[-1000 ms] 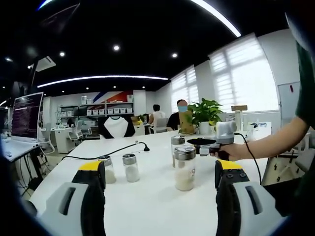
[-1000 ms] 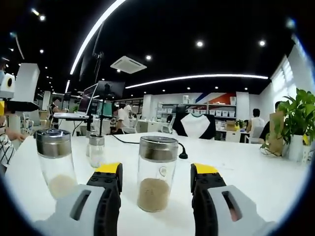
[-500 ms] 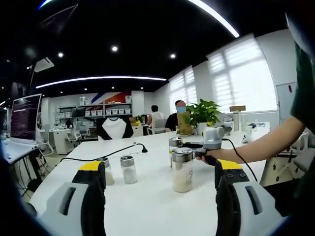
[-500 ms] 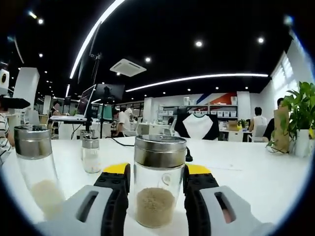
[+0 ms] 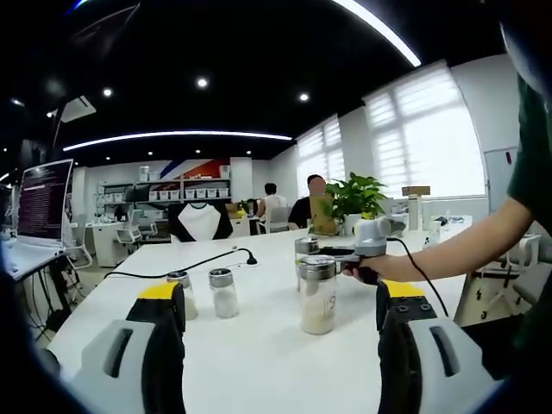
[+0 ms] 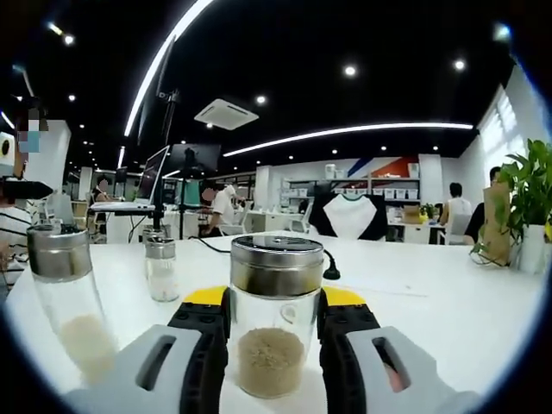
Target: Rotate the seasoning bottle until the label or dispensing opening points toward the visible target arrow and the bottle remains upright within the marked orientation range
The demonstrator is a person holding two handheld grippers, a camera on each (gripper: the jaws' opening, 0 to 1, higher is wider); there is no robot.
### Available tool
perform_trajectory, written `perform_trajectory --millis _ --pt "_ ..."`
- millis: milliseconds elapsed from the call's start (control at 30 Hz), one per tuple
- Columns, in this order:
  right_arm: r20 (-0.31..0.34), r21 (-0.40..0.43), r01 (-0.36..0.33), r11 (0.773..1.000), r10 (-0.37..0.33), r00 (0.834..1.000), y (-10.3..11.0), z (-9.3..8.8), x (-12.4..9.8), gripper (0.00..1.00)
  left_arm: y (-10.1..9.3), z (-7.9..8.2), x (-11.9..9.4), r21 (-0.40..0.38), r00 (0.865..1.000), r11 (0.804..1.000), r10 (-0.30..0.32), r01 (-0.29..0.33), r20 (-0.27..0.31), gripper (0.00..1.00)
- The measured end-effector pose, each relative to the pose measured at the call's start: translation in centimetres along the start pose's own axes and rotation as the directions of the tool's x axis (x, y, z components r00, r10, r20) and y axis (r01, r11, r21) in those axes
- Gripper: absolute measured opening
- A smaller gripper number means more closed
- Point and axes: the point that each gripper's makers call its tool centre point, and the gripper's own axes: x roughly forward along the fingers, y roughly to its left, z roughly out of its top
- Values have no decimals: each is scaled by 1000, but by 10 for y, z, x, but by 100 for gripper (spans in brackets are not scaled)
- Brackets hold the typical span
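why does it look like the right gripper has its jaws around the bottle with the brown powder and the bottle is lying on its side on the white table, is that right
Not quite. In the right gripper view the right gripper does have its jaws closed around the bottle with the brown powder, but the bottle stands upright on the white table, steel cap on top, not lying on its side.

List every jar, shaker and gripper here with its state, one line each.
Right gripper: jaws closed against the brown-seasoning jar's sides.
Brown-seasoning jar: upright, metal lid on, roughly a third full.
Pale-seasoning jar: upright, lid on, standing free on the white table.
Two small shakers: upright, capped, side by side.
Left gripper: open, holding nothing.
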Motion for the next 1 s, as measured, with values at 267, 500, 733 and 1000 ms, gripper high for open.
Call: perform_trajectory --millis 267,500,733,1000 --pt "-18 4 -7 1000 7 1000 2 -1 -16 38 0 -1 1 -1 1000 1000 -1 1 0 97" --pt "-18 0 -9 1000 9 1000 10 0 -29 38 0 -3 2 -5 1000 1000 -4 4 -2 97" --pt "-28 -1 -7 1000 7 1000 19 0 -46 38 1 -5 4 -4 1000 1000 -8 8 -6 97" --pt "-37 -3 3 1000 -3 999 28 0 -65 38 2 -6 6 -6 1000 1000 -10 10 -7 97"
